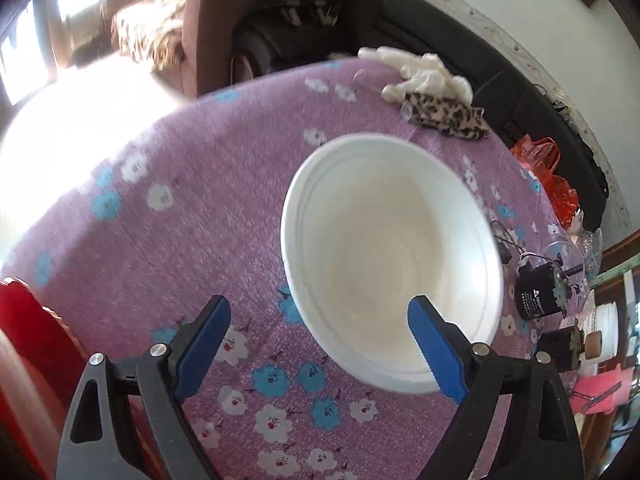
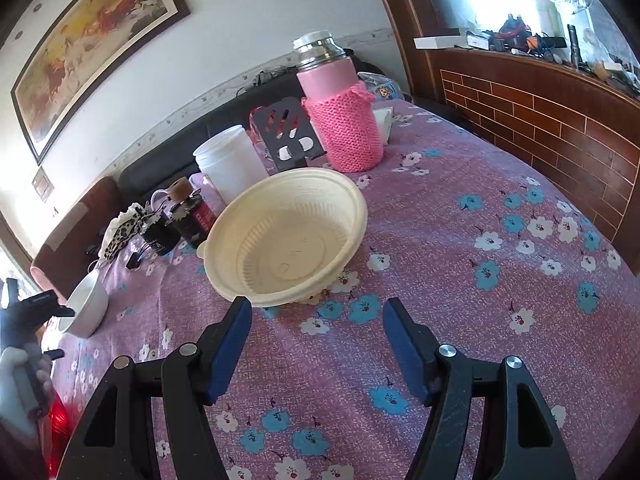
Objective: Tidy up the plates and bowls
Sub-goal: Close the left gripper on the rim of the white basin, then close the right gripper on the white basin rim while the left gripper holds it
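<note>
A deep white bowl (image 1: pixel 392 256) stands on the purple flowered tablecloth (image 1: pixel 192 208). My left gripper (image 1: pixel 320 300) is open and straddles the bowl's near wall, one blue pad over the inside and the other over the cloth outside; I cannot tell if either touches. The right wrist view shows this bowl (image 2: pixel 86 306) at the far left with the left gripper (image 2: pixel 60 332) at it. A wide, shallow cream plastic bowl (image 2: pixel 286 240) sits mid-table. Just short of its near rim, my right gripper (image 2: pixel 316 320) is open and empty.
Behind the cream bowl stand a pink knit-covered thermos (image 2: pixel 340 108), a white jar (image 2: pixel 230 164), a dark stand (image 2: pixel 290 136) and black motors (image 2: pixel 192 216). A leopard-print cloth (image 1: pixel 444 114) and a red bag (image 1: pixel 548 172) lie at the far edge. A red chair (image 1: pixel 28 340) stands beside the table.
</note>
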The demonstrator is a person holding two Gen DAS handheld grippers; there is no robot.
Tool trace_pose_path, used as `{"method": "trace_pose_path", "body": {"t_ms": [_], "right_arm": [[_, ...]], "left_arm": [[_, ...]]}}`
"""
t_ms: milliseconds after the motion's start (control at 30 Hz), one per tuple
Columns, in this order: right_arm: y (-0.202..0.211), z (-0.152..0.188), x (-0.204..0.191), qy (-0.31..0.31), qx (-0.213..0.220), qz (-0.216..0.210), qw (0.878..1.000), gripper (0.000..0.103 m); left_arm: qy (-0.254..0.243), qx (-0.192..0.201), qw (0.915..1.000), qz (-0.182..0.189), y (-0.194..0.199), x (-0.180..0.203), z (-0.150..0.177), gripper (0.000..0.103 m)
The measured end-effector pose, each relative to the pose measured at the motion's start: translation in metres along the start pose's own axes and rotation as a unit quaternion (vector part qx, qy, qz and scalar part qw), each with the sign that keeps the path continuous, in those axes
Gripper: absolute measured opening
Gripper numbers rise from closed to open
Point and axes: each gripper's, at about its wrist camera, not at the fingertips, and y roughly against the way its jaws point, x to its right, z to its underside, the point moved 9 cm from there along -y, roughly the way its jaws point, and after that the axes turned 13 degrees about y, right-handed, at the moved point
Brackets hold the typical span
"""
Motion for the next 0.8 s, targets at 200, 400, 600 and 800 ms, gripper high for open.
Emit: {"method": "trace_pose_path", "body": {"t_ms": [200, 400, 600, 800], "right_arm": [[0.004, -0.001, -0.005, 0.012, 0.009, 0.005, 1.000, 0.072], [0.006, 0.000, -0.020, 0.008, 0.005, -0.028, 1.000, 0.072], [-0.023, -0.003, -0.088, -0.038, -0.090, -0.190, 0.977, 0.077], [-0.056, -0.028, -0.191, -0.011, -0.098, -0.265, 0.959, 0.077]], "left_arm": [[0.007, -0.042, 0.9987, 0.026, -0.015, 0.004, 0.002, 0.022], [0.019, -0.058, 0.9971, 0.046, -0.015, -0.002, 0.005, 0.011], [0.001, -0.063, 0.9968, 0.049, -0.011, 0.000, 0.012, 0.011], [0.001, -0.065, 0.9968, 0.047, -0.007, -0.003, 0.012, 0.011]]}}
